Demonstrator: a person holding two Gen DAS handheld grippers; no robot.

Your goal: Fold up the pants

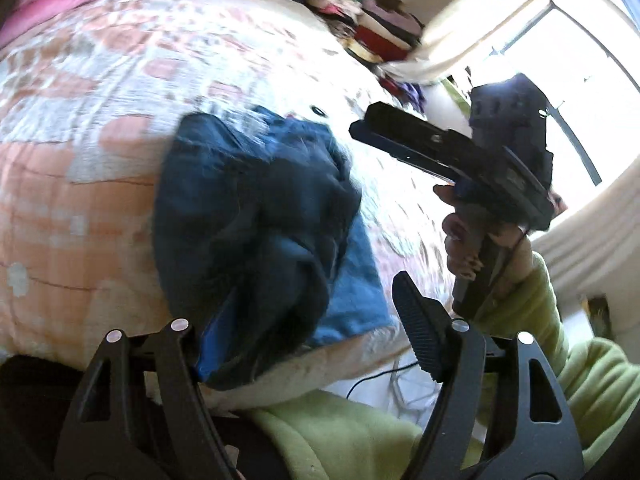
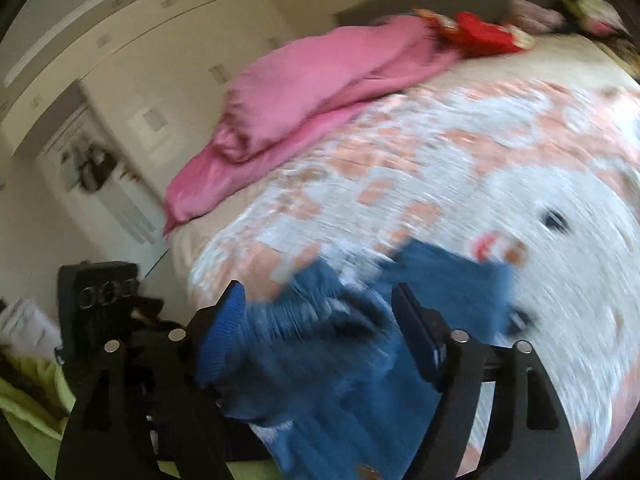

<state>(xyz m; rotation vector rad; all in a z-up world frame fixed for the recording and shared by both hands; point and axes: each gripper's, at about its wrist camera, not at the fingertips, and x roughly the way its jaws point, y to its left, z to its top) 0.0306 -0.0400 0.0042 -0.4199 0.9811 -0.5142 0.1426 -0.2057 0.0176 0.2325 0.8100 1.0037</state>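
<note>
Lying bunched at near edge of peach-and-white patterned quilt (image 1: 80,128): blue denim pants (image 1: 256,216). Left gripper (image 1: 304,340) fingers apart, cloth between, contact unclear. Right gripper (image 2: 320,336) fingers apart over pants, blurred. Beyond: crumpled pink blanket (image 2: 320,80).

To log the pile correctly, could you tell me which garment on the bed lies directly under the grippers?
The blue pants, bunched at the near edge; the pink garment lies far back.

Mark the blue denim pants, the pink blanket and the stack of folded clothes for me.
Blue denim pants (image 1: 256,216): left wrist view, dark bunched middle of the fabric.
Pink blanket (image 2: 320,80): right wrist view, middle of the folded part on the bed.
Stack of folded clothes (image 1: 380,28): left wrist view, side of the pile.
</note>
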